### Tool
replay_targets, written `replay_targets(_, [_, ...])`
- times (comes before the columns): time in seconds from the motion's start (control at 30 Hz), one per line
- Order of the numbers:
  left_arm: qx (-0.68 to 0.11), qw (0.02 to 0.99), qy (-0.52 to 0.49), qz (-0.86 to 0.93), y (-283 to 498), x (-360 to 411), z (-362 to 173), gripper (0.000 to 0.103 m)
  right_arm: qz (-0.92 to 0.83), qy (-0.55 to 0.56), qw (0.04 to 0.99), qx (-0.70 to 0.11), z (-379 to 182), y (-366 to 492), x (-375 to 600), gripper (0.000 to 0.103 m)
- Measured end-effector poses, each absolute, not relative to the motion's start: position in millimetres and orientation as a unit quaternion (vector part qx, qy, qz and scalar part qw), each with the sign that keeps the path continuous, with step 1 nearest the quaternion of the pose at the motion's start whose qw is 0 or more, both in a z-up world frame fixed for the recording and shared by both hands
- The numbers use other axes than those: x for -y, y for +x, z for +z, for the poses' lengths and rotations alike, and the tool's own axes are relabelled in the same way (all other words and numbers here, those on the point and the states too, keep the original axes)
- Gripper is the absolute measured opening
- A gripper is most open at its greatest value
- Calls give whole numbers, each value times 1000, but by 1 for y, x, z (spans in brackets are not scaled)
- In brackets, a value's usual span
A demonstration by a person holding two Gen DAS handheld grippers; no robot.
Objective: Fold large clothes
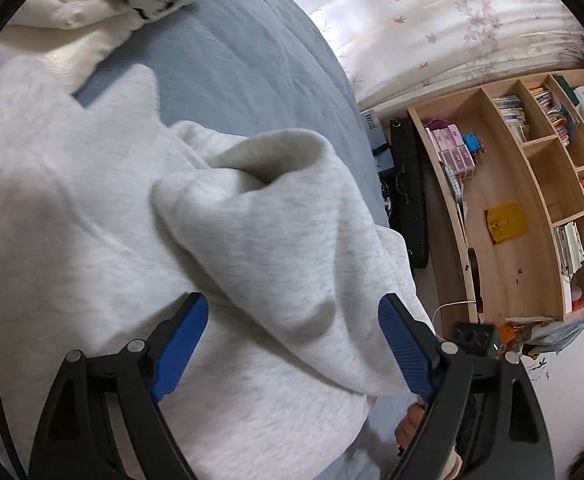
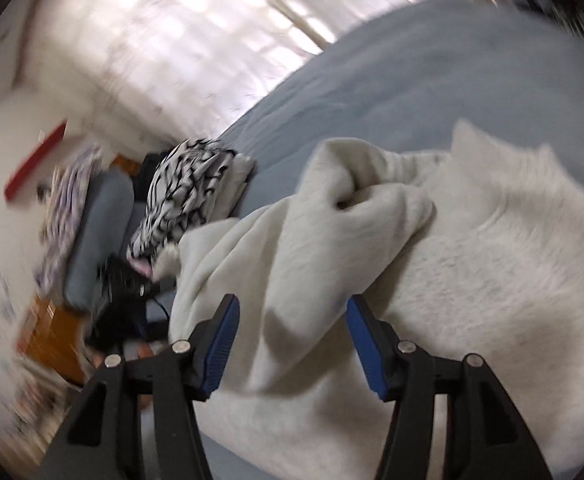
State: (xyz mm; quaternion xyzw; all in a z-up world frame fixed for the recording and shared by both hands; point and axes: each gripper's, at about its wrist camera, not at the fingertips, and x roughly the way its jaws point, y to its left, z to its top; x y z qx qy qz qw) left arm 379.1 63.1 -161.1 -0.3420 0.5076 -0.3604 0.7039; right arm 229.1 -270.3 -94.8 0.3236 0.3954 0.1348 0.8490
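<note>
The grey sweatshirt [image 1: 104, 208] lies on the blue bed [image 1: 228, 60], its sleeves folded in over the body, near the bed's near edge. The left gripper [image 1: 294, 344] and right gripper [image 2: 292, 344] hover over it, jaws spread, gripping nothing. No writing is legible.
</note>
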Motion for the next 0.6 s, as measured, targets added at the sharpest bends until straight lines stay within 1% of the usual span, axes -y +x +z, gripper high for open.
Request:
replay_targets(0.03, [-501,707,-344,-361,377,-58,-161,84,130,334,843,-400,-100,236,272,56])
replay_targets(0.07, [-494,711,-346,-362,374,-57,-160,81,128,346,836,-405,-107,243,272,56])
replay_targets(0.1, [-486,715,-348,-363,372,-52,-159,63,127,354,833,-407,-112,248,272,55])
replay_targets(0.13, [-478,721,-349,-361,365,-53,-157,34,126,359,829,-409,-116,252,270,53])
replay_targets(0.17, [-472,733,-344,-349,361,-49,-155,20,125,358,829,-412,-119,256,268,36])
replay_targets(0.2, [-466,747,-338,-332,358,-47,-153,7,127,351,831,-413,-119,258,263,11])
replay_targets(0.23, [-462,765,-326,-310,354,-45,-149,6,127,338,834,-417,-116,261,258,7])
replay_targets(0.37, [-458,813,-248,-259,338,-37,-112,4,109,294,862,-398,-85,249,248,7])
replay_targets(0.47, [-476,825,-202,-228,322,-40,-93,4,111,278,874,-384,-64,230,247,6])
replay_targets(0.53, [-510,811,-187,-216,311,-46,-98,4,100,264,873,-398,-68,221,246,6])
replay_targets(0.6, [-545,798,-164,-197,299,-47,-115,5,85,264,861,-426,-87,214,245,6])
